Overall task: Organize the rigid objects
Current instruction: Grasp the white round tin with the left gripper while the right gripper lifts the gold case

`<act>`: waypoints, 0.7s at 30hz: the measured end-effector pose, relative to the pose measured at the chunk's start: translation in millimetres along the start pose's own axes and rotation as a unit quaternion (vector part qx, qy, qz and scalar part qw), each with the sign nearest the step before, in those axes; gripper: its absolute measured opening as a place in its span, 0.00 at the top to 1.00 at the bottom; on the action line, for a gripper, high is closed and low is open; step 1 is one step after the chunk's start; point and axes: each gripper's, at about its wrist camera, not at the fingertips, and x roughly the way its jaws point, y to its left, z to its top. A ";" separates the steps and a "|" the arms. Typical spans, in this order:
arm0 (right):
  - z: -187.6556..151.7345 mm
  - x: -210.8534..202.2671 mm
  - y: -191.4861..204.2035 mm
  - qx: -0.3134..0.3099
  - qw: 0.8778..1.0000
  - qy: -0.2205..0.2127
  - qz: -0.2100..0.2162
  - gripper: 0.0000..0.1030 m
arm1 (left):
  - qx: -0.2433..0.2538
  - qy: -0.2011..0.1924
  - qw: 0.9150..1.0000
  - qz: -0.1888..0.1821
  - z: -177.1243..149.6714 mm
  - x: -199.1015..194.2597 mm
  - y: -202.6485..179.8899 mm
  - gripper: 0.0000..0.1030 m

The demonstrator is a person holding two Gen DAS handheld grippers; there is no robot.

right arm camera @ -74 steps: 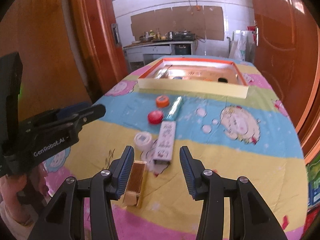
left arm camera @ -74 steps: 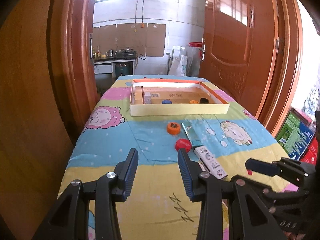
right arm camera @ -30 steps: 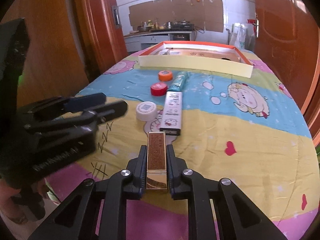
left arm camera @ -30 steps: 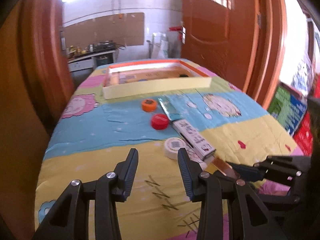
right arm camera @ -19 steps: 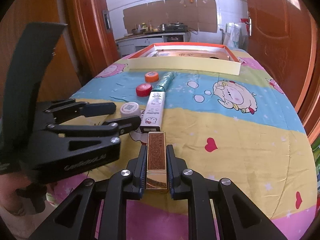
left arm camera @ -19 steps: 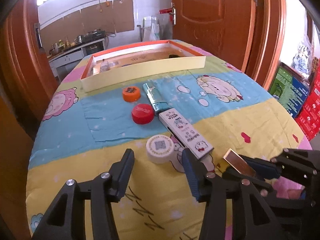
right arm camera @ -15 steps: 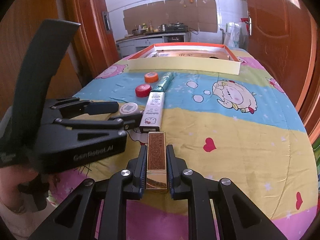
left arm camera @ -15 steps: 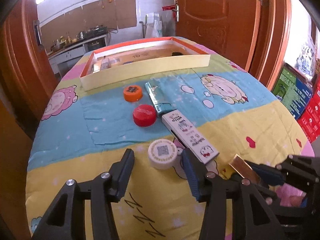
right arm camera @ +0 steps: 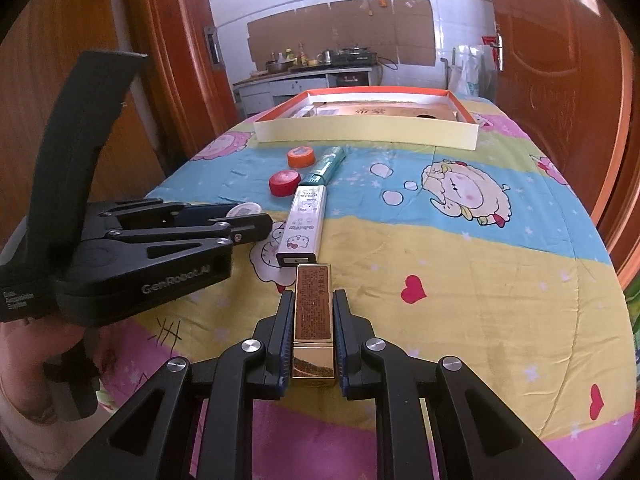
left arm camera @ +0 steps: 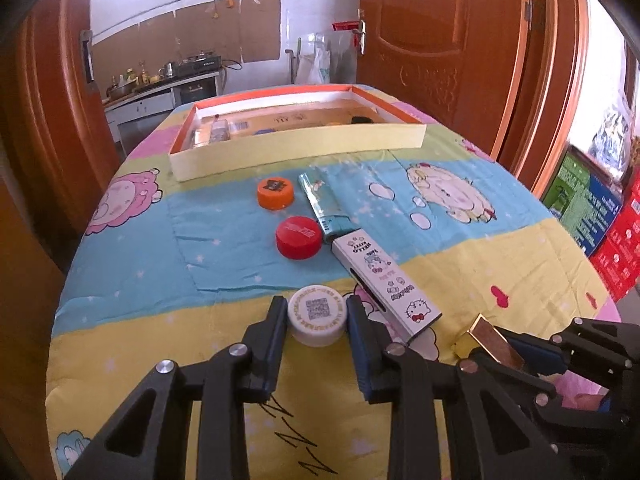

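Left gripper (left arm camera: 317, 312) has just been closing on the white cap (left arm camera: 317, 314), seemingly pinched now; right gripper (right arm camera: 312, 332) clamps the gold box (right arm camera: 313, 312). A few items already sit in the tray (left arm camera: 304, 146); two caps, a tube and a white box wait before it.

Glossy gold box (right arm camera: 313, 312), cloth bedsheet (left arm camera: 224, 248)

Landmark: tray (left arm camera: 296, 148), at the table's (left arm camera: 480, 248) far end. Before it lie two caps (left arm camera: 275, 192) (left arm camera: 298, 237), with a tube (left arm camera: 322, 206) to their right. Nearer, a box (left arm camera: 386, 282) follows the tube. A third cap (left arm camera: 317, 315) lies nearest, left of the box.
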 end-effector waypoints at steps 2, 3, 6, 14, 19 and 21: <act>2.6 -1.6 -0.2 0.000 1.000 -0.002 -0.003 0.83 | -0.006 -0.010 1.000 -0.003 1.7 -5.8 1.6 0.70; 4.3 -2.8 -0.2 -0.001 1.000 -0.003 -0.005 0.83 | -0.009 -0.016 1.000 -0.003 3.0 -9.2 2.3 0.70; 11.8 -7.1 0.0 -0.005 1.000 -0.012 -0.011 0.83 | -0.014 -0.033 0.999 0.006 9.9 -19.7 5.1 0.70; 41.7 -9.3 -2.3 -0.012 0.998 -0.034 -0.043 0.83 | -0.030 -0.063 0.997 0.030 31.1 -35.9 14.9 0.70; 61.1 -7.2 -6.9 -0.006 0.997 -0.044 -0.059 0.83 | -0.037 -0.077 0.996 0.037 45.4 -40.9 21.5 0.70; 71.3 -6.8 -9.2 -0.007 0.997 -0.049 -0.066 0.83 | -0.038 -0.081 0.995 0.039 50.8 -41.1 23.5 0.70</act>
